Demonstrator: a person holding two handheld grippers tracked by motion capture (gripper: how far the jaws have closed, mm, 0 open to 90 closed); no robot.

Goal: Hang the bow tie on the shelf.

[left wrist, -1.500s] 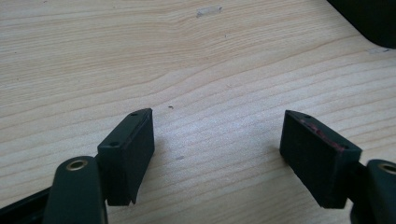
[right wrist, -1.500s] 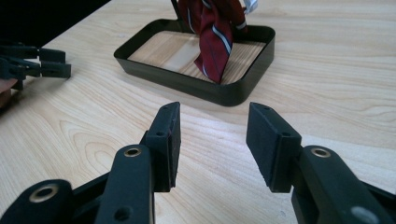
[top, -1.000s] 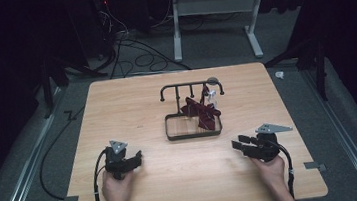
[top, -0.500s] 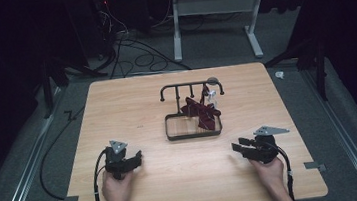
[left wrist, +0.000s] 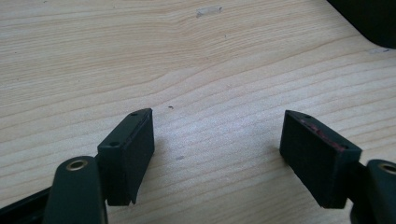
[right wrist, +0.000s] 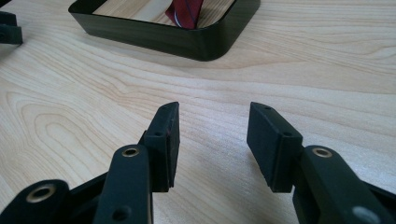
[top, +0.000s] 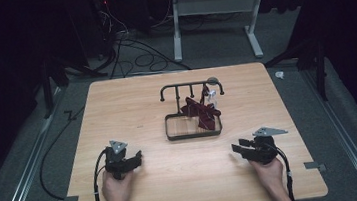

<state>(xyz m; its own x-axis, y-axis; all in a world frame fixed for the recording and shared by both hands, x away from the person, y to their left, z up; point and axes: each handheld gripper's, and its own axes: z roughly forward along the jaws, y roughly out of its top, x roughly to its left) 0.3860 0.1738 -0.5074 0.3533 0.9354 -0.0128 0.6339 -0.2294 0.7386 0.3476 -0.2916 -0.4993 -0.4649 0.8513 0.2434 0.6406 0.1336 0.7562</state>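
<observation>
Both jaws stood open, empty: left gripper (top: pixel 133 160) at 7 o'clock, right gripper (top: pixel 238 149) at 5. Careless reach could've tipped the rack (top: pixel 193 132) or snagged the red cloth (top: pixel 201 111).

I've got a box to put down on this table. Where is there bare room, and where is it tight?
Bare wood lies left of the dark rack, out to the table edge, and right of it too. The near strip between the left gripper and the right gripper is open. The middle is crowded: the red cloth hangs into the rack.
</observation>
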